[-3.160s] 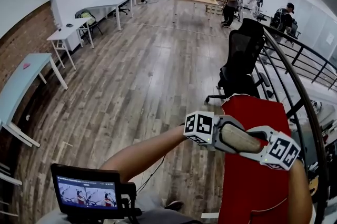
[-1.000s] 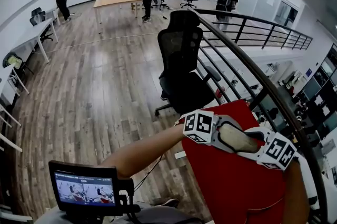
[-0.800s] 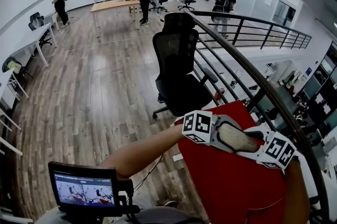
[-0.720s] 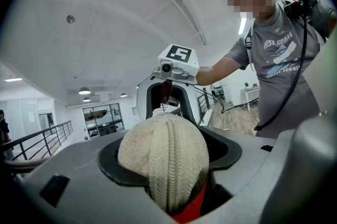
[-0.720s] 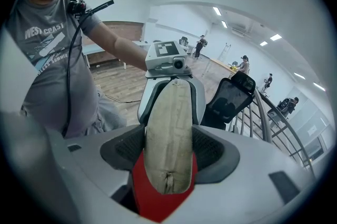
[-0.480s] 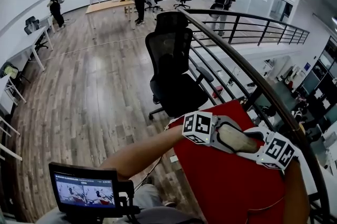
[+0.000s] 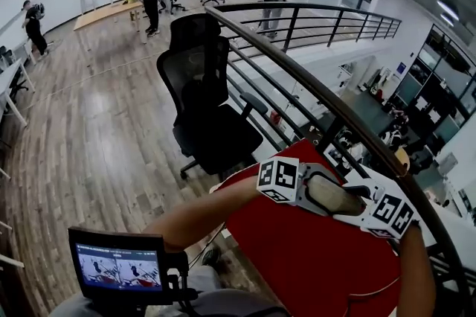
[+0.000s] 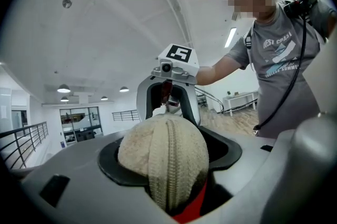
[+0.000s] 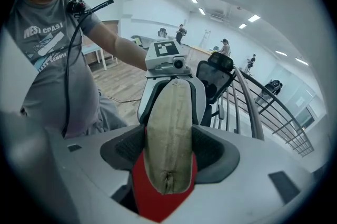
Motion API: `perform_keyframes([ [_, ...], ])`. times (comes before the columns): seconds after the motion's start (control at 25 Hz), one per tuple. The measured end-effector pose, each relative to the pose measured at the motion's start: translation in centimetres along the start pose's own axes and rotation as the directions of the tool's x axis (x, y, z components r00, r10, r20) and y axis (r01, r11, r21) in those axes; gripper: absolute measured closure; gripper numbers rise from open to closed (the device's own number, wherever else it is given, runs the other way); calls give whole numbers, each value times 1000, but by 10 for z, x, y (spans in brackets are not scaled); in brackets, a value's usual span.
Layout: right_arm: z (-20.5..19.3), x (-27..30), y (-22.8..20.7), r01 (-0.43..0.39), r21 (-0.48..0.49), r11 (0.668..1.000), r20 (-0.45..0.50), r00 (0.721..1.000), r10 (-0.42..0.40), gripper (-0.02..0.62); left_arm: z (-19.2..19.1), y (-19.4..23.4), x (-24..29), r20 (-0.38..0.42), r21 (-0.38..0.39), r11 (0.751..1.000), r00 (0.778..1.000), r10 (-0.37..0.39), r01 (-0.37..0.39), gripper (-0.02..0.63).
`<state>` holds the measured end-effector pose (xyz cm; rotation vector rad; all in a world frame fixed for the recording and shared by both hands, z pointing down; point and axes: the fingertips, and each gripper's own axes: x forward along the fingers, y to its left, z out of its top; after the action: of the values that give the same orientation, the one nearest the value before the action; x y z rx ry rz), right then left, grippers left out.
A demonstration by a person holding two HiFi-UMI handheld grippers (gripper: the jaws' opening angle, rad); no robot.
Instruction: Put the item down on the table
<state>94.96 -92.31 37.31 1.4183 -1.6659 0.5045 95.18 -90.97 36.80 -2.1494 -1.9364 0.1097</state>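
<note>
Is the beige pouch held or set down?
Held: left gripper and right gripper clamp the pouch over the red table; touching it: cannot tell.

I'm getting bright, even light from ceiling strips (image 9: 254, 18) and round lamps (image 8: 63, 88), with soft shadows. The floor (image 7: 97, 122) carries a pale sheen. All three views bow hard toward the edges; both gripper views sit inside a dark round vignette. The pouch (image 8: 163, 152) up close reads crisp.
</note>
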Motion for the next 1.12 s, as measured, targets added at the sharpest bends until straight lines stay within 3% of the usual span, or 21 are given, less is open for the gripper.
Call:
perform_keyframes([
  [0.24,6,18,-52,73,79,994,-18,997,-72,316,-13,47,-23,16,25,994,994,-104,103,296],
  [0.52,-6,42,-84,128,162,978,-45,991,-122,316,-39,76,-31,28,29,979,979,-203,202,296],
  [1.12,-125,62,-145,75,302,950,-3,997,-77,316,-117,150,48,20,-101,951,956,-292,292,296],
])
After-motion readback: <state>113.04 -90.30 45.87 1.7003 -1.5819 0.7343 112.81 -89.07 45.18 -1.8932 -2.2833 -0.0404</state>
